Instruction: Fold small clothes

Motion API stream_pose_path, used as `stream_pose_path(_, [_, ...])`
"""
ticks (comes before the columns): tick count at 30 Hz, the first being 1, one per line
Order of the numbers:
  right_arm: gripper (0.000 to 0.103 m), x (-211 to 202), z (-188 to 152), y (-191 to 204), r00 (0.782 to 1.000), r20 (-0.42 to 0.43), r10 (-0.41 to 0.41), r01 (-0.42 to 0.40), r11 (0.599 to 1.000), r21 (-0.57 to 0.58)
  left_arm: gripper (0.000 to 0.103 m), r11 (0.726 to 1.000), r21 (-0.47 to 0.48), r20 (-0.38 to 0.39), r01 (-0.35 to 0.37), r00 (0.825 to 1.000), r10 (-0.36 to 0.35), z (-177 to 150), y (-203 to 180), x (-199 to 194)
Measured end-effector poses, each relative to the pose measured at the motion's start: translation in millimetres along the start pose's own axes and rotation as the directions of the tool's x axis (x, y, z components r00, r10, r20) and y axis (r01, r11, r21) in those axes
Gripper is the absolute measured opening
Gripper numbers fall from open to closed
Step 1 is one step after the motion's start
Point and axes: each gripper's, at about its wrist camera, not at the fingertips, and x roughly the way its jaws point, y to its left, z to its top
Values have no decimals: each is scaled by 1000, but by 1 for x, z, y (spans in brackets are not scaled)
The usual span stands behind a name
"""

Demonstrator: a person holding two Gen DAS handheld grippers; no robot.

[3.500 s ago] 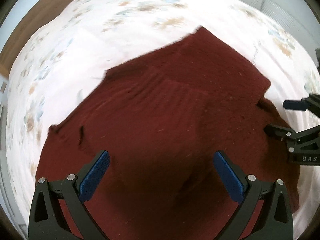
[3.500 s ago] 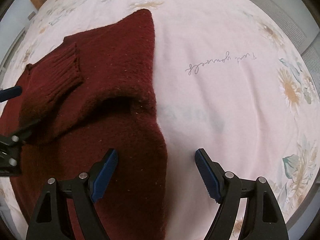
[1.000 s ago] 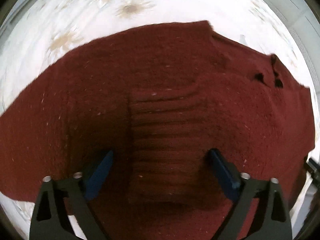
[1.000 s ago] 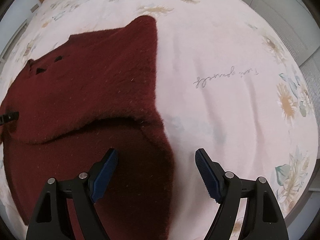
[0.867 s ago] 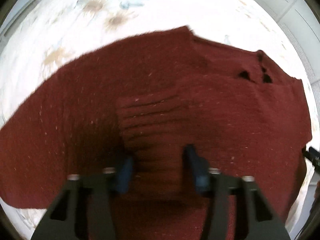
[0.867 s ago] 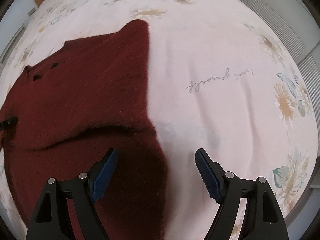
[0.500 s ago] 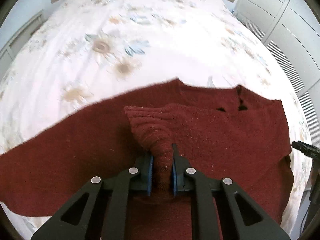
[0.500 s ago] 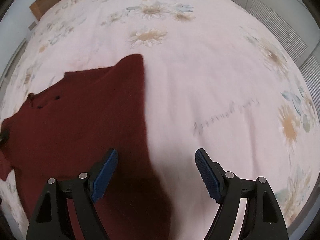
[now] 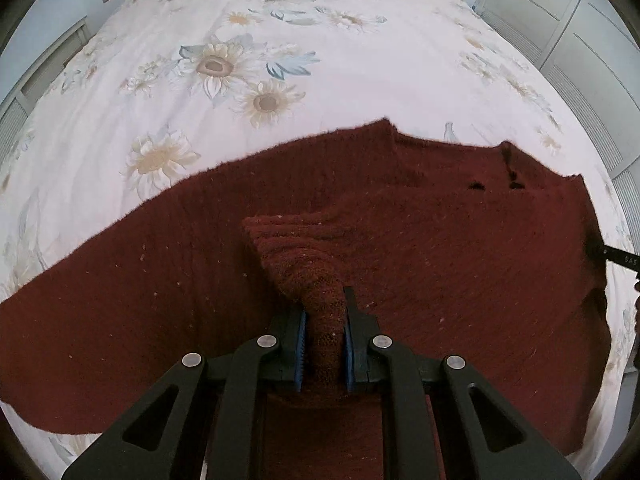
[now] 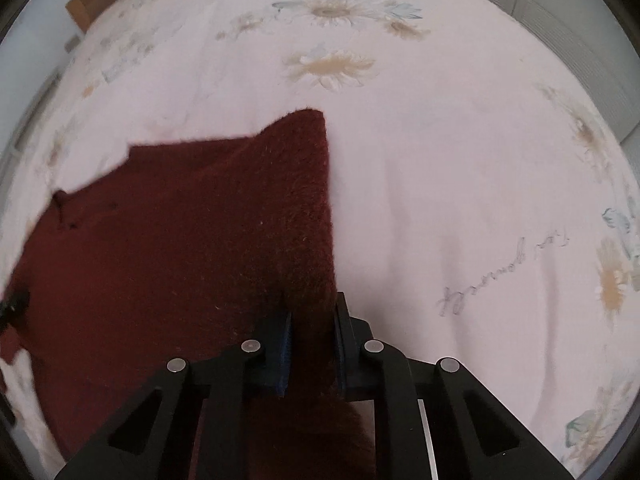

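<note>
- On the bed [image 9: 360,64], a dark red sweater [image 9: 460,272] lies spread across the floral cover, its neckline on the side away from both tools.
- Left tool [image 9: 323,340]: pads together, clamped on a ribbed cuff [image 9: 296,248], the sleeve pulled up off the sweater's body.
- Right tool [image 10: 311,344]: jaws closing, with the sweater's right edge between the pads and apparently already pinched; the blur leaves this uncertain.
- Done so far, judging by the lie: one sleeve appears already laid across the body, and both grips are on.
- Left to do: carry the gripped parts over toward the neckline, flatten, then fold the body again into a compact stack.
</note>
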Motion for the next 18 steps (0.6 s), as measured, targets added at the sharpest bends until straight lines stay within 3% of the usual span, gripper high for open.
stream_pose_path(5, [19,12,-2,9,1000,-8,-30,30,999,-10,14,999,-5,-36,-33,999,33,-8,3,25])
stream_pose_path(9, [30,7,-9,21,999,17,-47,47,998,-33,24,999,-14,-41,-51,998,51,-6,3,23])
stream_pose_path(10, [36,3,-10,24,998,27,-53,54,998,-36,36,997,-16,-48,-71,996,70,-5,4,22])
stream_pose_path(11, [54,-3,-11,28,997,41,-58,60,997,-44,43,996,-15,-51,-83,995,83,-4,4,21])
stream_pose_path(12, [72,-5,-7,27,997,53,-59,62,997,-49,61,996,-14,-46,-88,995,87,-3,5,17])
stream_pose_path(13, [77,-12,-7,30,996,70,-59,63,996,-56,87,997,-27,-31,-71,997,70,-3,6,12])
stream_pose_path(14, [80,-19,-10,36,994,93,-56,63,996,-67,98,998,-38,-17,-50,999,50,-3,7,7])
stream_pose_path(16, [81,-34,-13,50,989,138,-54,69,992,-103,102,999,-44,32,-23,999,24,-2,7,-7])
stream_pose_path(18, [90,-49,-18,69,981,186,-54,81,986,-144,102,999,-27,62,-37,997,39,0,3,-18])
